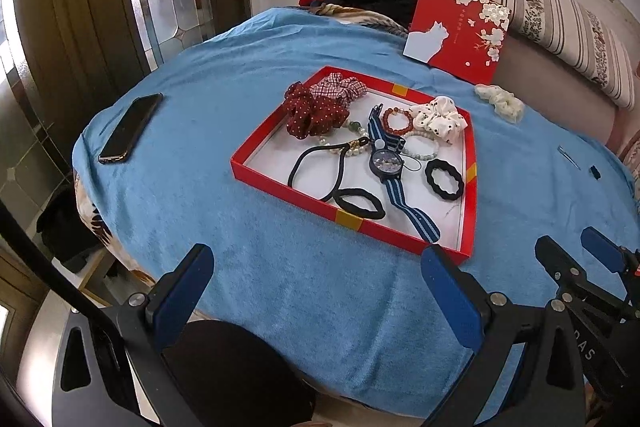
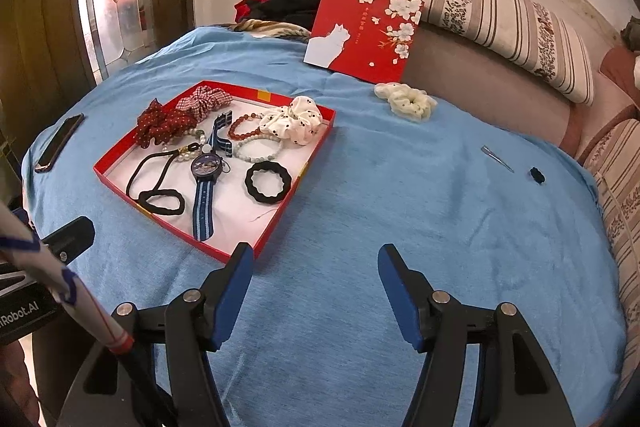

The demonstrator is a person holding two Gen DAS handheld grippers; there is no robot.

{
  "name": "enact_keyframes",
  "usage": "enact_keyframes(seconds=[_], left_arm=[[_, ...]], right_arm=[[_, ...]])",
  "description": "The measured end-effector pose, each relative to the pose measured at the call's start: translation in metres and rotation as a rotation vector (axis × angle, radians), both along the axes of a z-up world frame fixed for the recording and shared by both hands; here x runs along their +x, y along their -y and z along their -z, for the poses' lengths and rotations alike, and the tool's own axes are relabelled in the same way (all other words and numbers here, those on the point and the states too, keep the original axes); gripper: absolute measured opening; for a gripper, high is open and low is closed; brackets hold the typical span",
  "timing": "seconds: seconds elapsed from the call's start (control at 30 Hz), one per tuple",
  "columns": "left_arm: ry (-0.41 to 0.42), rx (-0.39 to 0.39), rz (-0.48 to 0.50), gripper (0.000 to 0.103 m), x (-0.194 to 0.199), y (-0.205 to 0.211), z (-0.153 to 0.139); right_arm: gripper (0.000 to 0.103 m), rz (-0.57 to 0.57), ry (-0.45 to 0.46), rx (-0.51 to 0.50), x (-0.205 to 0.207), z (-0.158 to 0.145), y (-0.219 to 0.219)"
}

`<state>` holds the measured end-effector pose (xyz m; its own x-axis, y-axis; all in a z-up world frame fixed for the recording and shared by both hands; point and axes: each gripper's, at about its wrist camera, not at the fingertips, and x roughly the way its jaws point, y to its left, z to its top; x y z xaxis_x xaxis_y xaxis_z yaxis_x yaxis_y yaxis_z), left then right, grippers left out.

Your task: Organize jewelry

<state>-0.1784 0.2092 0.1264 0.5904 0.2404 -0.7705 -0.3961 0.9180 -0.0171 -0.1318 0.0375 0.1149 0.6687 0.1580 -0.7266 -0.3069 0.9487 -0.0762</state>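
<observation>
A shallow red box (image 1: 256,171) (image 2: 120,183) sits on the blue cloth and holds scrunchies, bead bracelets, black hair ties and a blue-strapped watch (image 1: 386,161) (image 2: 206,167). A cream scrunchie (image 1: 502,101) (image 2: 408,99) lies outside the box on the cloth near the red lid. A silver hair clip (image 2: 497,158) and a small black item (image 2: 537,175) lie further right. My left gripper (image 1: 316,291) is open and empty, near the box's front edge. My right gripper (image 2: 316,291) is open and empty over bare cloth, right of the box's near corner.
A black phone (image 1: 130,129) (image 2: 60,143) lies on the cloth left of the box. The red lid with a white cat (image 1: 456,27) (image 2: 364,31) leans on a sofa back. Striped cushions stand behind. Dark clothes are piled at the far edge.
</observation>
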Motion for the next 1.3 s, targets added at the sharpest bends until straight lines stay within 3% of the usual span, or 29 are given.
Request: enact_keyframes(seconds=[1.3], left_arm=[[-0.038,-0.057,-0.05,0.103,0.003,-0.026,0.015]], right_arm=[[0.071,-0.053,0.007,-0.028,0.003,-0.001,-0.033]])
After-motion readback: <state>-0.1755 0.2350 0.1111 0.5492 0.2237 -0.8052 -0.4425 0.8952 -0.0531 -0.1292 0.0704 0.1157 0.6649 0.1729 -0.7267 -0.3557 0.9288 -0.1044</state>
